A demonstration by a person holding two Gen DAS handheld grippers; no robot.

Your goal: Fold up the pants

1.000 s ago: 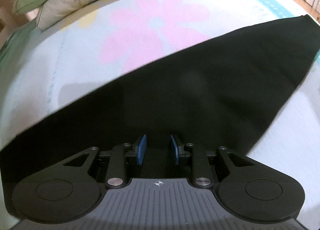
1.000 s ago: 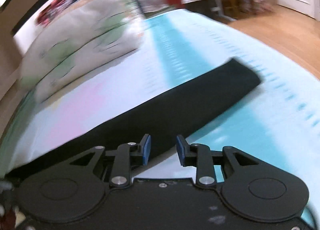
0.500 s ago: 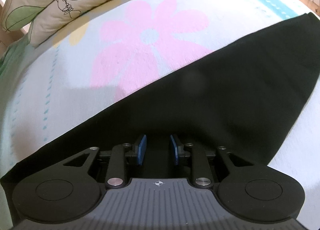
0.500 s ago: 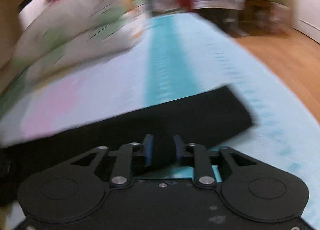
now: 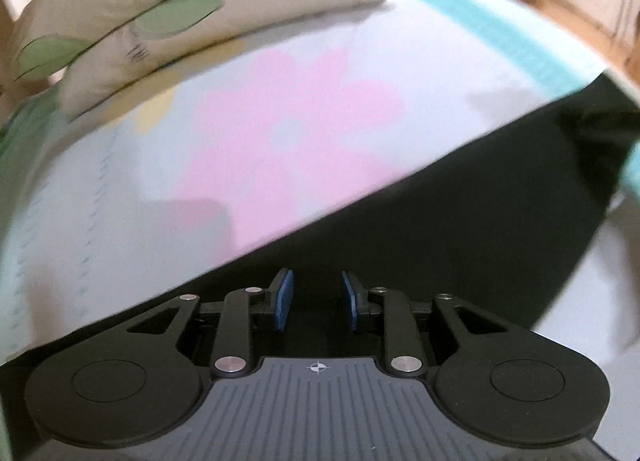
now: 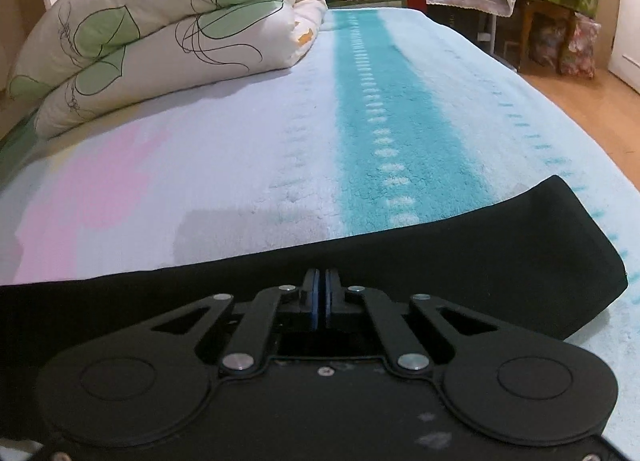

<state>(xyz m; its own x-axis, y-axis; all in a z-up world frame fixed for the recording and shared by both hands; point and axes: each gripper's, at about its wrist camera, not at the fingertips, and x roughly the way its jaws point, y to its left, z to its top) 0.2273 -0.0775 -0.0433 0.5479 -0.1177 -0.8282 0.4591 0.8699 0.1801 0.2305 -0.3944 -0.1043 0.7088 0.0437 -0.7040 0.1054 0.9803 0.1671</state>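
Note:
The black pants [image 5: 460, 221] lie flat across the bed as a long dark band running from lower left to upper right. My left gripper [image 5: 316, 301] is open, its blue pads [image 5: 283, 299] apart just above the fabric's near edge. In the right wrist view the pants [image 6: 460, 261] end in a rounded edge at the right. My right gripper [image 6: 320, 299] is shut low over the near edge of the pants; whether cloth is pinched between the pads is hidden.
The bed cover [image 6: 280, 149] is pale blue with a pink flower [image 5: 288, 133] and a teal stripe [image 6: 384, 113]. A folded leaf-print duvet [image 6: 160, 29] lies at the far left. Wooden floor [image 6: 580, 101] and furniture lie beyond the bed's right edge.
My right gripper has closed and come down onto the pants' near edge. My left gripper stayed open and pulled back toward the near edge, its view tilting up.

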